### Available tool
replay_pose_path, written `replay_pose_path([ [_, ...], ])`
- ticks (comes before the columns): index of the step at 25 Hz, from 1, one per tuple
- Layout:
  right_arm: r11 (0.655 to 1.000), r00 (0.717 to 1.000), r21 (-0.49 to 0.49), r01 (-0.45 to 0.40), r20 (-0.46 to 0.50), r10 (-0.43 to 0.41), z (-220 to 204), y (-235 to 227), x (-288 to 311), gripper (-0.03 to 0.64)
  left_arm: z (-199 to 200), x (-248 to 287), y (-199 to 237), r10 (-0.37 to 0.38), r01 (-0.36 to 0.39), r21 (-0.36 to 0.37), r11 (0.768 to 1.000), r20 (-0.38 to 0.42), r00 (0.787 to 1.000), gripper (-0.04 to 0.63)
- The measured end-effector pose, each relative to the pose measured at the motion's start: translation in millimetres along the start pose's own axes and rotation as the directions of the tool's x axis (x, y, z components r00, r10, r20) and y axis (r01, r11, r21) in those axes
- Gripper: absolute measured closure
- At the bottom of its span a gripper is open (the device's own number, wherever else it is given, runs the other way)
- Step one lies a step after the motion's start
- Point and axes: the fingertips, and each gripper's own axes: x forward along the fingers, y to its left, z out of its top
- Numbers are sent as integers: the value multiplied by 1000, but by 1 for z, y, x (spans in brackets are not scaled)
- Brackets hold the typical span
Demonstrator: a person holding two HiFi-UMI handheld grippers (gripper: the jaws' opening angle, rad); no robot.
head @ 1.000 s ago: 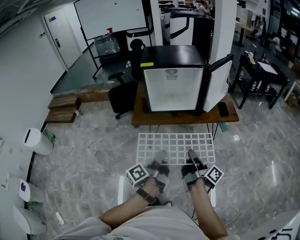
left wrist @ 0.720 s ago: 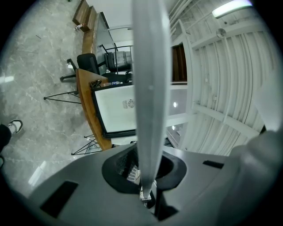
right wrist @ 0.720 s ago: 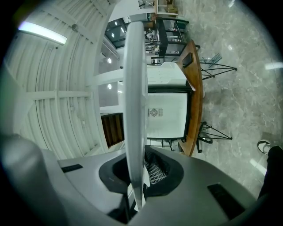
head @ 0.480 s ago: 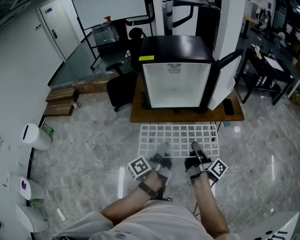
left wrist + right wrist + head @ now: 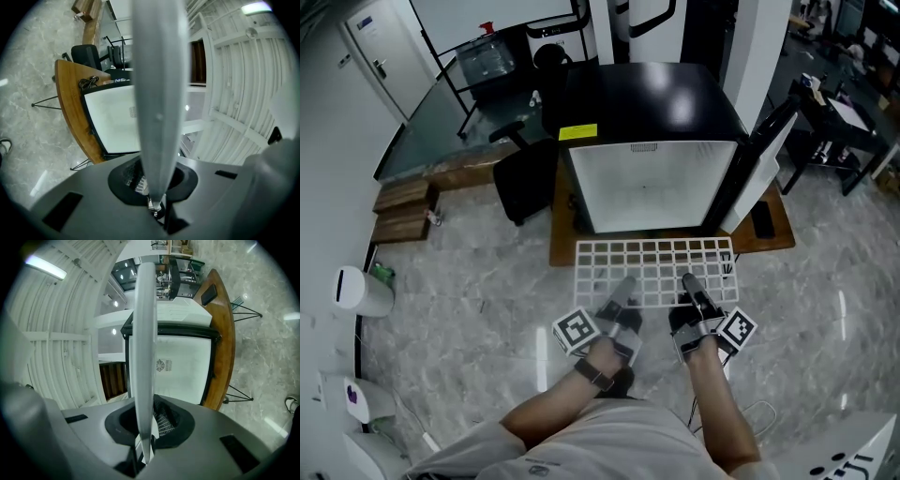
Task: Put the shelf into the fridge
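Moved the shelf [image 5: 654, 270] up to the open fridge [image 5: 649, 184]. My left gripper [image 5: 623, 292] and right gripper [image 5: 691, 289] clench its near edge; insertion next, I judge.

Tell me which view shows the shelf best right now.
The head view: the whole white grid shelf shows flat before the open fridge, near edge held by the left gripper and right gripper. Each gripper view shows it only edge-on, as a thin strip between the jaws.
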Motion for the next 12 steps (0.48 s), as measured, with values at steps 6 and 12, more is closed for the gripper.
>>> replay_pose_path([
  [6,1000,1000,3,4,28,-4,16,-11,47,571,34,42,13,-3,3,-6,1000,-33,999,568],
  [12,1000,999,-9,25,42,-25,37,-18,77,571,50,75,25,12,-14,-27,1000,-61,998,568],
])
